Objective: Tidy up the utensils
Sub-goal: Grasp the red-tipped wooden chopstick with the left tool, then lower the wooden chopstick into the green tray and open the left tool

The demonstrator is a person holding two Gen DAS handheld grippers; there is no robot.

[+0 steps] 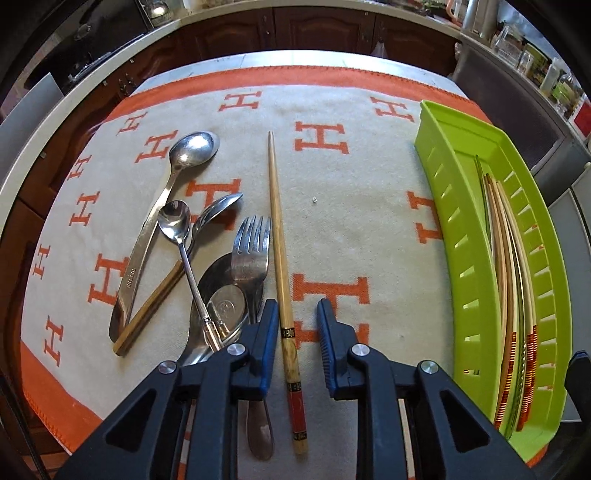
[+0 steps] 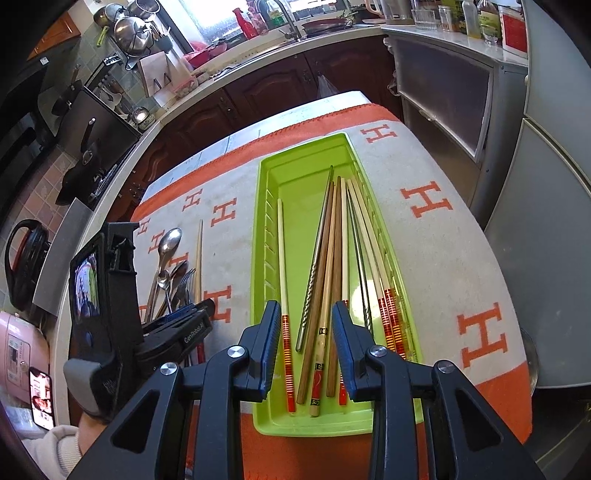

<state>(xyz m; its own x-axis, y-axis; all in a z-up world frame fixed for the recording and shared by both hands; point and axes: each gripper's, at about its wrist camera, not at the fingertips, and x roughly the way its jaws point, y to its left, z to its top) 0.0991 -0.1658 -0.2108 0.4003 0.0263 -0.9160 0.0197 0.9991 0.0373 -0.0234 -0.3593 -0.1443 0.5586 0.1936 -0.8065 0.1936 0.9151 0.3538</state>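
A pale wooden chopstick (image 1: 277, 221) with a red and black end lies on the cloth, pointing away. My left gripper (image 1: 297, 317) is open, one finger on each side of the chopstick; the pads do not press on it. Left of it lies a heap of spoons (image 1: 173, 221) and a fork (image 1: 251, 243). The green slotted tray (image 1: 436, 166) at the right holds several chopsticks (image 2: 334, 240) lengthwise. My right gripper (image 2: 304, 317) hangs open over the tray's (image 2: 258, 221) near end, gripping nothing. The right wrist view shows the left gripper (image 2: 201, 314) low over the cutlery.
An orange-bordered cream cloth (image 1: 351, 221) with H marks covers the table. Dark kitchen cabinets (image 1: 314, 29) stand beyond the far edge. A grey cabinet (image 2: 535, 221) stands close on the right. A phone (image 2: 40, 398) and a pale sleeve (image 2: 48, 446) are at the near left.
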